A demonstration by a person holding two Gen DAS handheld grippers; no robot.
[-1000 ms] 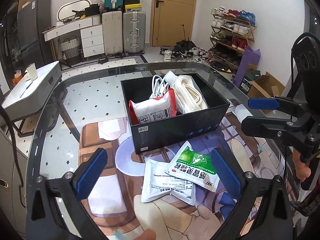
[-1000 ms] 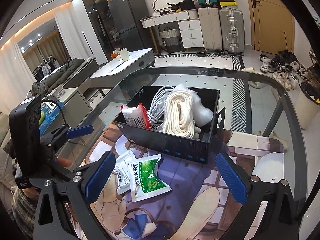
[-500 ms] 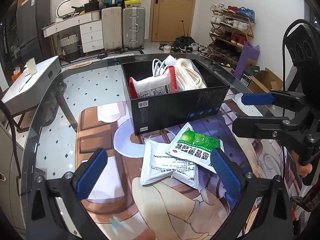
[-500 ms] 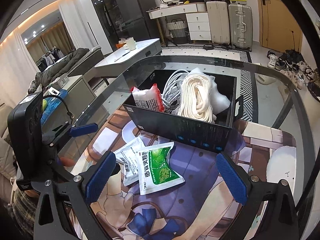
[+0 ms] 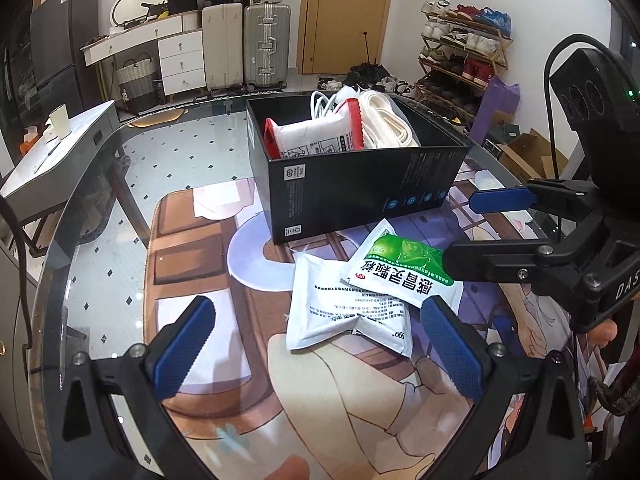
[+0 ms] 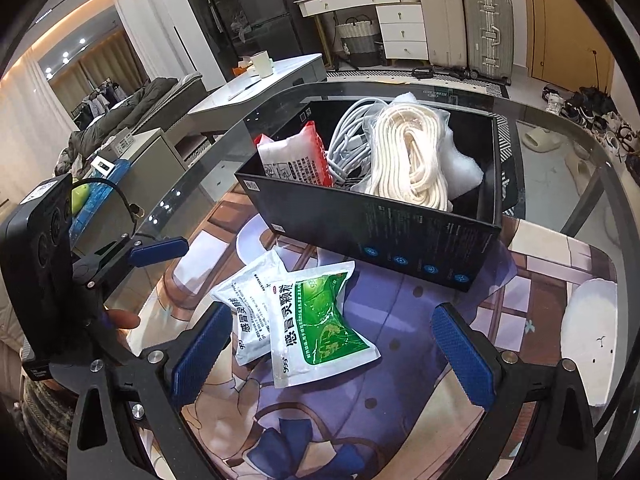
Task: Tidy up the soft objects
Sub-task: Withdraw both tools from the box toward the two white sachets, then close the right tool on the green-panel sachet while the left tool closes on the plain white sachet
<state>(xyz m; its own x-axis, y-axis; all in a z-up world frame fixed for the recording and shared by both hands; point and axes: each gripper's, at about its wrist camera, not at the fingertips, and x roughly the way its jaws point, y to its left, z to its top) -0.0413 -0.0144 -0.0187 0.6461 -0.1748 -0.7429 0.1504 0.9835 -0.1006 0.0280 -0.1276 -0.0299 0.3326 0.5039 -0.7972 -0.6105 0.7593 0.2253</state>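
Note:
A black box (image 5: pixel 360 196) (image 6: pixel 384 236) on the printed mat holds a red-edged white pouch (image 5: pixel 316 138) (image 6: pixel 294 160), grey cables (image 6: pixel 352 132) and a coil of white rope (image 6: pixel 408 160). In front of it lie two sachets: a green-and-white sachet (image 5: pixel 400 268) (image 6: pixel 320 320) overlapping a plain white sachet (image 5: pixel 336 312) (image 6: pixel 250 308). My left gripper (image 5: pixel 320 348) is open, just short of the sachets. My right gripper (image 6: pixel 332 348) is open above the green sachet. Each gripper shows in the other's view, the right gripper (image 5: pixel 500 220) at the right and the left gripper (image 6: pixel 132 260) at the left.
The glass table (image 5: pixel 104 216) has a rounded rim close on the left. A white side table (image 5: pixel 52 148) stands beyond it. Suitcases (image 5: pixel 266 44), a dresser and a shoe rack (image 5: pixel 460 52) line the room's far side. A hand (image 6: pixel 122 318) holds the left gripper.
Both grippers have moved down and forward toward the two sachets, which now look larger and nearer. The right gripper's fingers now overlap the green sachet in the left view. Both stay open.

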